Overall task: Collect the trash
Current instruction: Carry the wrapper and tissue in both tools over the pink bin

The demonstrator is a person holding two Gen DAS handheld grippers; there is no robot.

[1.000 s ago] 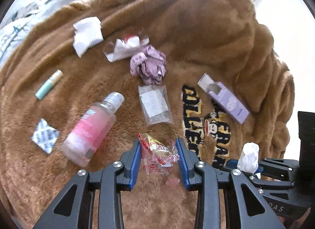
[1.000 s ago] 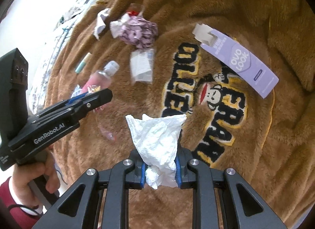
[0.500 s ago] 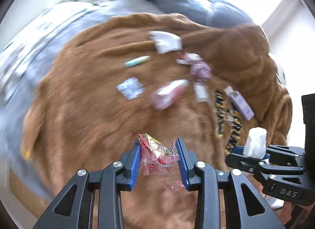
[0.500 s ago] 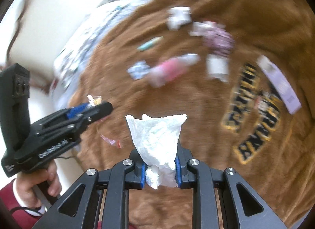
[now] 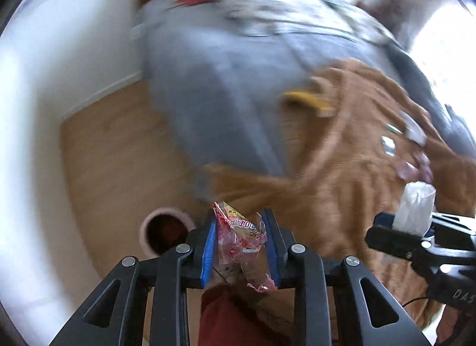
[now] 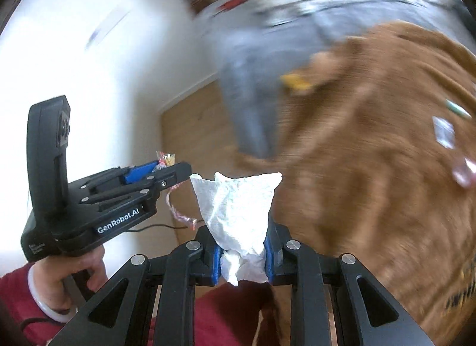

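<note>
A candy wrapper (image 5: pixel 238 236) is pinched in the closing left gripper (image 5: pixel 241 244), just beside a round bin (image 5: pixel 165 234) whose dark inside seems empty; a tissue (image 6: pixel 238 212) is clamped by the right gripper (image 6: pixel 242 259)

The left claw (image 5: pixel 240 242), its jaws closing on a red candy wrapper (image 5: pixel 238 234), hangs above a round bin (image 5: pixel 148 227) on the wood floor (image 5: pixel 119 152), beside the brown fleece blanket (image 5: pixel 357 182).
</note>
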